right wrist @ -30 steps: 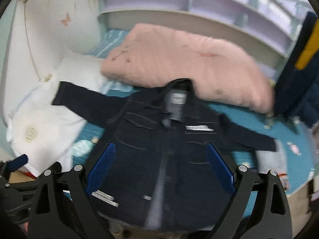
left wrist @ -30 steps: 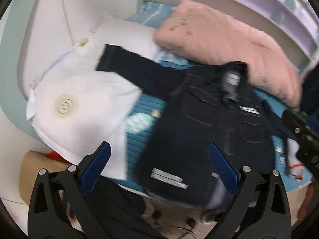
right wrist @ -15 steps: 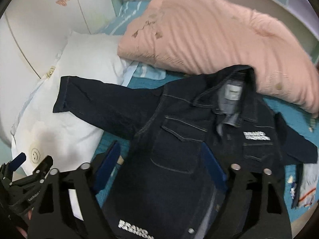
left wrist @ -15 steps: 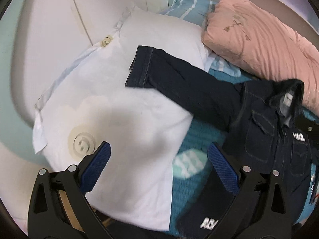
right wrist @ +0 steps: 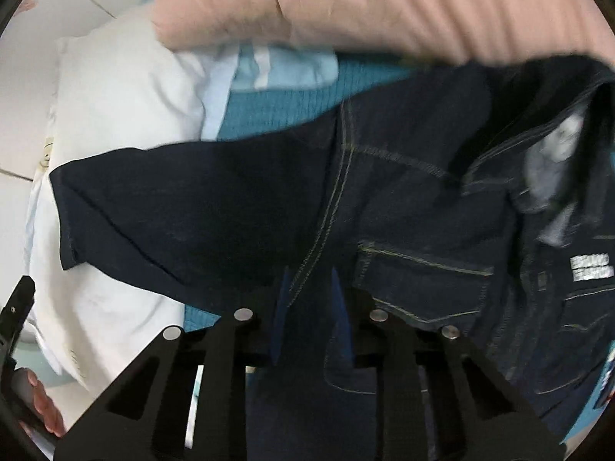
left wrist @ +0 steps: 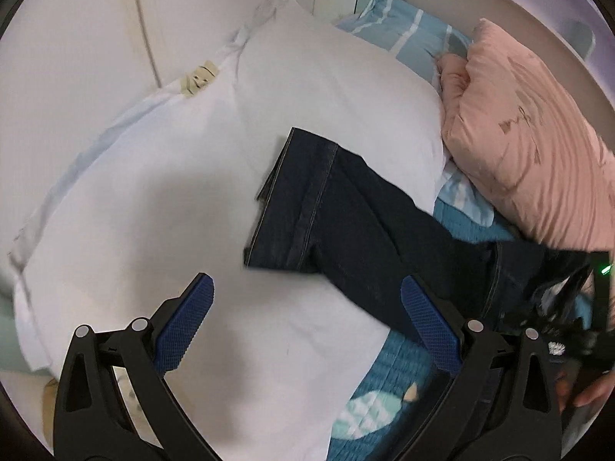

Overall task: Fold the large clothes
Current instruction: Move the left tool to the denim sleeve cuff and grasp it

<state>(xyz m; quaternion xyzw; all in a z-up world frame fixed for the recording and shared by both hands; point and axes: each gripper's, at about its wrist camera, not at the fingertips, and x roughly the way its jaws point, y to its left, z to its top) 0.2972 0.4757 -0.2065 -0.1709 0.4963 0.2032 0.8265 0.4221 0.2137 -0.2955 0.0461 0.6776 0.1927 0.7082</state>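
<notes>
- On the bed: my denim jacket [right wrist: 423, 211] lies flat, sleeve cuff [left wrist: 292, 207] across the white pillow [left wrist: 192, 192], pink quilt [left wrist: 530, 146] crowding its collar.
- Left gripper [left wrist: 307, 330]: spread wide over bare pillow (touching nothing).
- Right gripper [right wrist: 309, 288]: jaws just closing, nearly together at the shoulder seam; grip unclear.

Left wrist camera looked steeply down, close over a white pillow [left wrist: 307, 115]. Right wrist camera sat nearer still (blurred) above a denim jacket [right wrist: 423, 211]. Both views shared its outstretched sleeve [left wrist: 346, 226].

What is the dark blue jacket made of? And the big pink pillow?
The dark blue jacket looks like stiff denim: matte weave with pale contrast stitching along seams and pockets. The big pink pillow looks like soft, slightly crinkled cotton-type cloth, judging by its fine wrinkles; the exact fabric is unclear.
</notes>
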